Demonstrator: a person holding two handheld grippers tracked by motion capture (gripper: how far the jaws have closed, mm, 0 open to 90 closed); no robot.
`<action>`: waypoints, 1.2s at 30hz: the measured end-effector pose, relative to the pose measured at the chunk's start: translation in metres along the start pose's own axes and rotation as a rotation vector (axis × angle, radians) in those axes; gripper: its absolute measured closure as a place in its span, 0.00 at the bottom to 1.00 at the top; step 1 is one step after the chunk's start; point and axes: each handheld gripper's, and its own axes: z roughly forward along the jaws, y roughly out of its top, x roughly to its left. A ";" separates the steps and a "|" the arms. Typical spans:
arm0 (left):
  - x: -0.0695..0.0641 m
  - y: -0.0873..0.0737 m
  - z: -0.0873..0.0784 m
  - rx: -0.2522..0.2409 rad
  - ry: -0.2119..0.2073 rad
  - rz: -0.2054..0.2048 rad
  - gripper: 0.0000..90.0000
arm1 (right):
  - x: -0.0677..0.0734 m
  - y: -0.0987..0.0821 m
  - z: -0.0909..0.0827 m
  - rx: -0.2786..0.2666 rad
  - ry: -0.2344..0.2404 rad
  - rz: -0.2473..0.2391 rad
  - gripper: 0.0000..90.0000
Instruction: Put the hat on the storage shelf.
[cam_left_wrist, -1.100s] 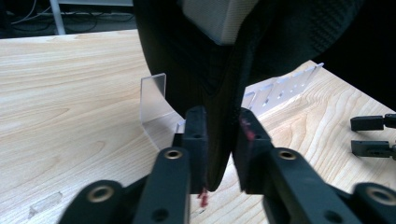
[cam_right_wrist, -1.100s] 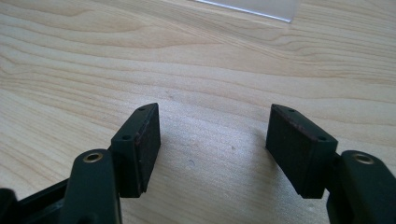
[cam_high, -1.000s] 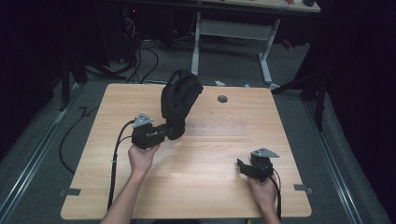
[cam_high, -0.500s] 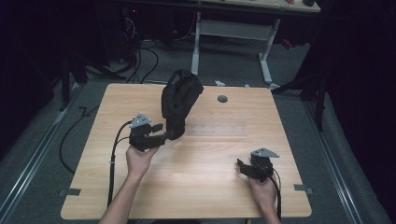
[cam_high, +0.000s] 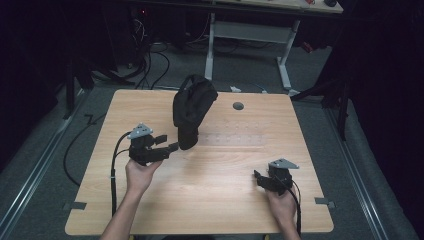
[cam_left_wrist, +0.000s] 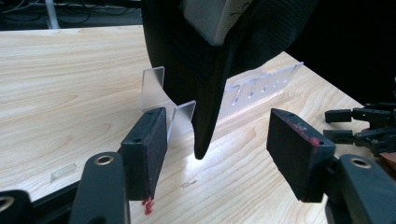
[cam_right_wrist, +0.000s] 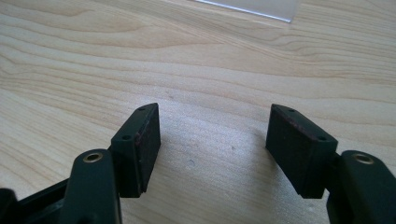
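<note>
A black cap (cam_high: 192, 107) hangs upright on a clear acrylic stand (cam_high: 235, 140) in the middle of the wooden table (cam_high: 215, 200). My left gripper (cam_high: 170, 141) is just left of the cap's lower end, open. Its jaws have just been opening. In the left gripper view the cap's brim (cam_left_wrist: 210, 60) hangs between the pads (cam_left_wrist: 144, 144) without touching either, with the clear stand (cam_left_wrist: 154, 86) behind it. My right gripper (cam_high: 259, 179) rests near the front right of the table, open, with bare wood between its jaws (cam_right_wrist: 212, 135).
A round grey grommet (cam_high: 238, 106) sits in the table behind the cap. A white desk frame (cam_high: 250, 30) stands beyond the far edge, and cables (cam_high: 150, 60) lie on the floor at the back left. The other gripper (cam_left_wrist: 359, 130) appears at the right of the left gripper view.
My left gripper's jaws have opened off the cap's brim and the hand has drawn back a little to the left. The cap stays on the stand. The right hand has kept still.
</note>
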 end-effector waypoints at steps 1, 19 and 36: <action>0.000 0.000 -0.002 0.000 0.000 0.001 0.42 | 0.000 0.000 0.000 0.000 0.000 0.000 0.39; 0.001 -0.013 -0.026 0.009 -0.015 -0.021 0.41 | 0.000 0.000 0.000 0.000 0.000 0.000 0.39; 0.002 -0.031 -0.038 0.026 -0.006 -0.041 0.41 | 0.000 0.000 0.000 0.000 0.000 0.000 0.39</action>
